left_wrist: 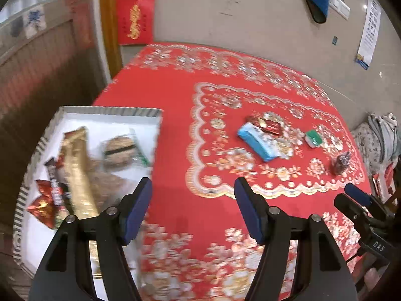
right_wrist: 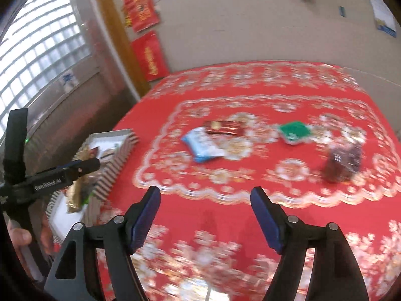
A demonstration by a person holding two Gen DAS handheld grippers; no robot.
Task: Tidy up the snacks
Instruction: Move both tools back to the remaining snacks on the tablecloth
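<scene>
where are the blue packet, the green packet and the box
blue packet (left_wrist: 258, 141), left wrist view, middle of wrapper
green packet (right_wrist: 294, 131), right wrist view, green top face
box (left_wrist: 112, 111), left wrist view, far striped wall

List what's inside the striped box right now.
Inside the striped box: a long gold packet, a round brown biscuit pack, a dark bar and a red wrapper. The left tongs hide its near end.

In the left wrist view the letters "DAS" stand in white on the black body of the right gripper (left_wrist: 357, 195). In the right wrist view a white word on the black body of the left gripper (right_wrist: 85, 164) is too blurred to read. Lettering on the snack packets, wall poster and red hangings is too blurred to read.
</scene>
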